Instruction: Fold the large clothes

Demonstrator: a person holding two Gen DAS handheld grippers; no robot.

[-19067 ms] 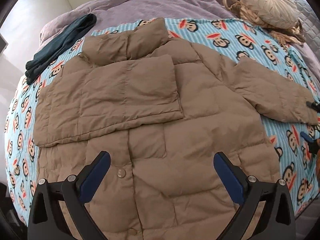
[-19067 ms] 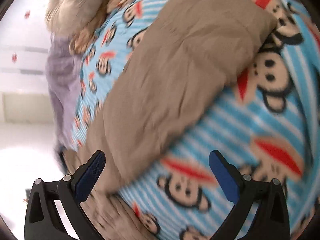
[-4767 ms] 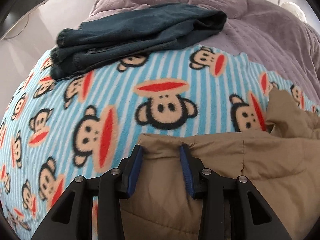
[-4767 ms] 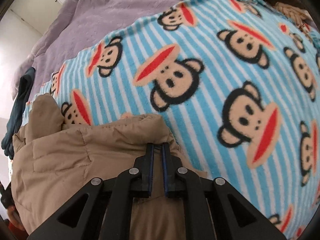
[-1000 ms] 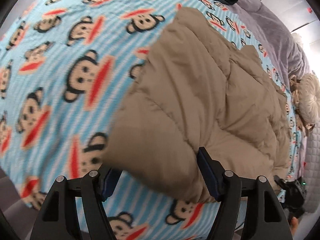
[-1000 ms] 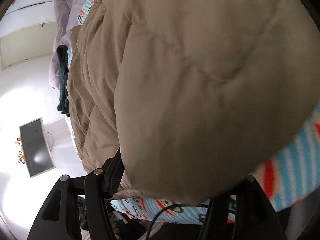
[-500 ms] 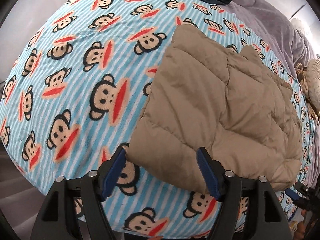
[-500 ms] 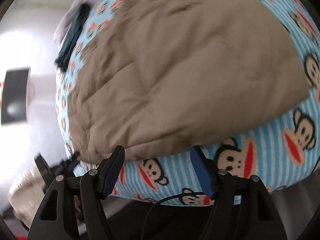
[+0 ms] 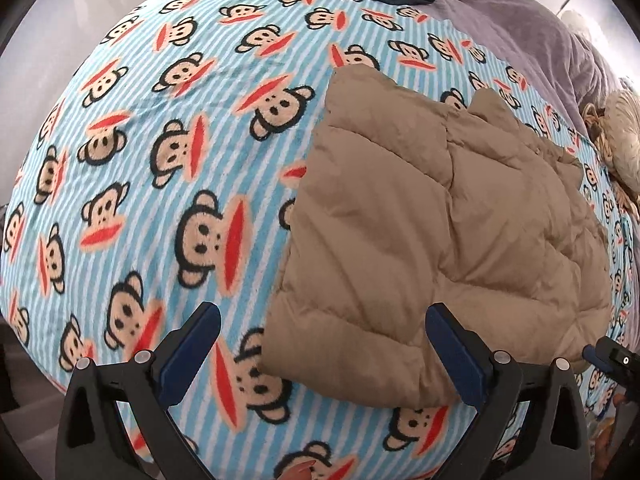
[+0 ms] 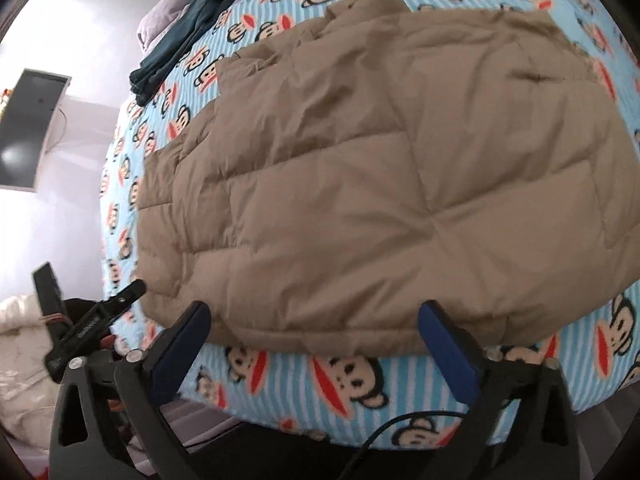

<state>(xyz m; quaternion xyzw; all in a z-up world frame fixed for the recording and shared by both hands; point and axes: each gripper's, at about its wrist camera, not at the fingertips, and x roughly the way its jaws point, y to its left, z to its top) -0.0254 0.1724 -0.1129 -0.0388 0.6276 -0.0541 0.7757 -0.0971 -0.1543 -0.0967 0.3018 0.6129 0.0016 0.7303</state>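
Jacket (image 9: pixel 440 232) folded on the blanket (image 9: pixel 160 160), near edge just ahead of both claws. Left claw (image 9: pixel 324 352) and right claw (image 10: pixel 316 340) spread wide, just opened, pinching nothing. Risk: puffy fill springs the fold apart once released; hem near bed edge could slide off.

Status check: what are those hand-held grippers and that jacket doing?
Left hand-held gripper, right hand-held gripper just opened, empty. Tan quilted puffer jacket folded on monkey-print blanket. Nothing obstructing.
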